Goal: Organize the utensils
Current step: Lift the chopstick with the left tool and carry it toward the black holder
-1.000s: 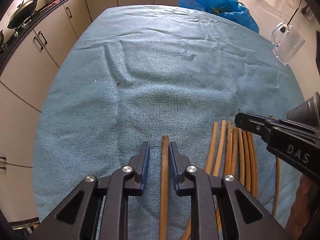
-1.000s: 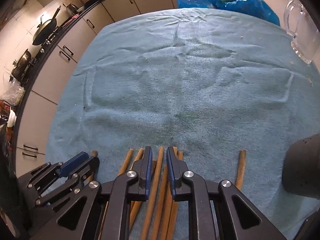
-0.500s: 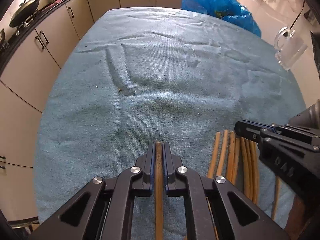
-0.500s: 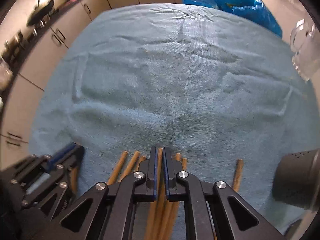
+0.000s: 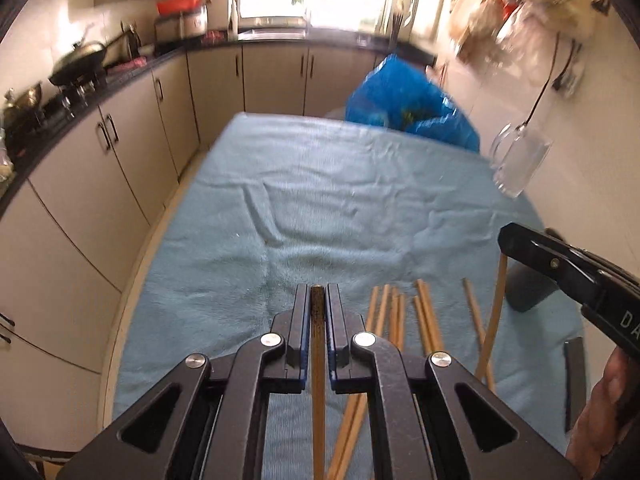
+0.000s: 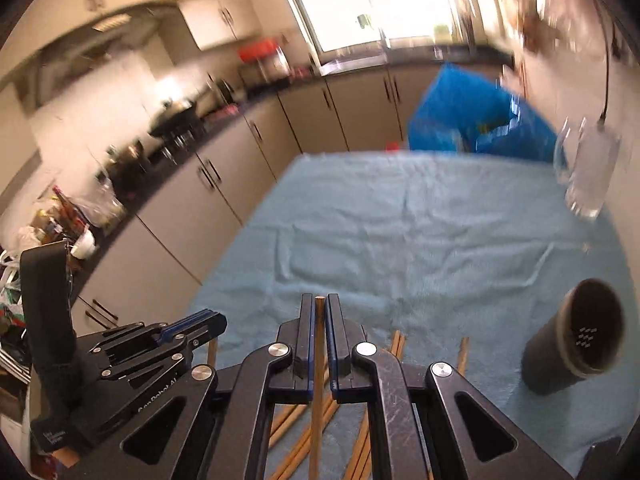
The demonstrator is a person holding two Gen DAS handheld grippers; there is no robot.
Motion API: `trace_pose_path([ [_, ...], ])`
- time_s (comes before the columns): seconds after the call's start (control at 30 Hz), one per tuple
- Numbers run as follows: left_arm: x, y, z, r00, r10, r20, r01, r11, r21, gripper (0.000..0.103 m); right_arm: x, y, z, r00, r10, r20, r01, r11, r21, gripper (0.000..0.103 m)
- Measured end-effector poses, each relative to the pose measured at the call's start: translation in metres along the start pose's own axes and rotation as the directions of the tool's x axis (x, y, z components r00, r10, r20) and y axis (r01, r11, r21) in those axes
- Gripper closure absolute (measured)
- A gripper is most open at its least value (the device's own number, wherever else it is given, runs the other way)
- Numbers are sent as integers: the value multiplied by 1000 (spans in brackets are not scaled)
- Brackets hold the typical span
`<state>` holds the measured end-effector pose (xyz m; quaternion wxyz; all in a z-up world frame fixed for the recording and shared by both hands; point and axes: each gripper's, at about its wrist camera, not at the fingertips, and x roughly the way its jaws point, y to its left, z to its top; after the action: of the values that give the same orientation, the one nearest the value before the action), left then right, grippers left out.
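Observation:
My left gripper [image 5: 318, 300] is shut on a dark wooden chopstick [image 5: 318, 360] and holds it lifted above the blue towel [image 5: 340, 208]. My right gripper [image 6: 319, 312] is shut on a lighter wooden chopstick [image 6: 318, 380], also lifted. Several more chopsticks [image 5: 404, 320] lie loose on the towel to the right of the left gripper; they also show under the right gripper [image 6: 396, 344]. A dark cylindrical holder [image 6: 580, 340] stands on the towel at the right. The right gripper [image 5: 568, 272] shows at the right of the left wrist view, the left gripper [image 6: 132, 356] at the left of the right wrist view.
A glass mug [image 5: 516, 160] stands at the table's far right, a blue plastic bag [image 5: 408, 108] at the far end. Beige kitchen cabinets [image 5: 120, 152] and a stove with pans run along the left. A small dark flat object [image 5: 576, 380] lies near the right edge.
Both grippers closed on a chopstick each, then lifted and tilted up, so the views now show the kitchen beyond the table. The loose chopsticks have shifted apart.

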<state>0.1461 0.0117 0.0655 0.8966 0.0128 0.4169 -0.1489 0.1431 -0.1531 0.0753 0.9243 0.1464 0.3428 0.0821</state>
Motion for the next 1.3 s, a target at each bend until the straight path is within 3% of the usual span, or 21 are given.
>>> trace_pose_path([
  [0.23, -63, -4, -21, 990, 14, 139, -10, 1000, -26, 96, -69, 21, -37, 979, -8, 202, 24, 997, -77, 98],
  [0.4, -91, -10, -35, 981, 17, 194, -10, 999, -36, 96, -99, 29, -53, 963, -7, 270, 34, 995, -96, 98],
  [0.77, -116, -18, -47, 975, 23, 220, -15, 999, -39, 96, -139, 27, -63, 940, -3, 342, 32, 996, -80, 98],
  [1.3, -133, -28, -46, 968, 30, 249, -24, 999, -29, 96, -160, 29, -69, 929, -6, 370, 33, 997, -66, 98],
])
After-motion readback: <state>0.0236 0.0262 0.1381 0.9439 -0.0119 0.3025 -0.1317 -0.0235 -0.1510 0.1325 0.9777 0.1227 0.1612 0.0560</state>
